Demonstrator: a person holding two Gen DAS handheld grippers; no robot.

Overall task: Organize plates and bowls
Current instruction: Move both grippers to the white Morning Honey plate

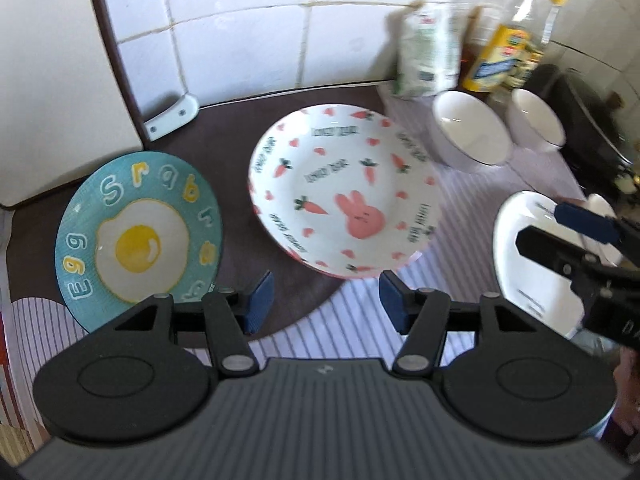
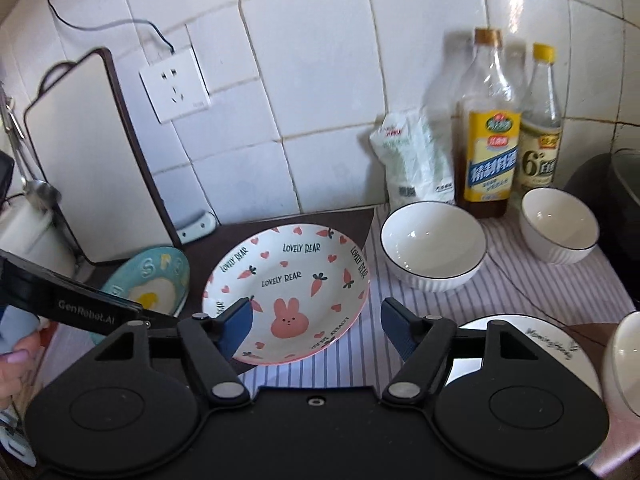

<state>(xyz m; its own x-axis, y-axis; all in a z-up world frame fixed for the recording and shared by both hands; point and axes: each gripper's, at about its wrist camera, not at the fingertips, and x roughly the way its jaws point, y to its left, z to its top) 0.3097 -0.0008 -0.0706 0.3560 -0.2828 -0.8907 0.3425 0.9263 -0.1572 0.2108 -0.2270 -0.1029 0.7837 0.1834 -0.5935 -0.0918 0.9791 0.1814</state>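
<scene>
Both grippers are hanging with jaws apart and nothing between the pads: left gripper (image 1: 326,300) and right gripper (image 2: 316,330) are each gripping air above the counter.

Nearest, the white plate with script lettering (image 2: 532,340) is sitting on the striped cloth (image 2: 340,368), partly under the right gripper's body, with another white dish edge (image 2: 624,364) just beside it at the frame edge. Risk: a blind descent by the right gripper is likely clipping that rim, since the tool is hiding most of it.

Next out, the bunny-and-carrot plate (image 1: 344,192) is lying half on the striped cloth and half on the dark mat (image 1: 224,136). That step could be leaving it rocking, so I'm expecting a one-sided pinch to tip or skid it.

Beside it, the teal egg plate (image 1: 138,236) is resting near the upright cutting board (image 2: 92,160); a shove from the left gripper could be pushing it into the board.

Farther back, two ribbed white bowls (image 2: 434,248) (image 2: 558,224) are standing apart, just in front of the seasoning bottles (image 2: 488,136) and a white pouch (image 2: 416,160). Reaching for a bowl is putting gripper bodies close to the bottles; a knock there is toppling glass onto crockery.

The two grippers are also working close together, so collision is another risk.
</scene>
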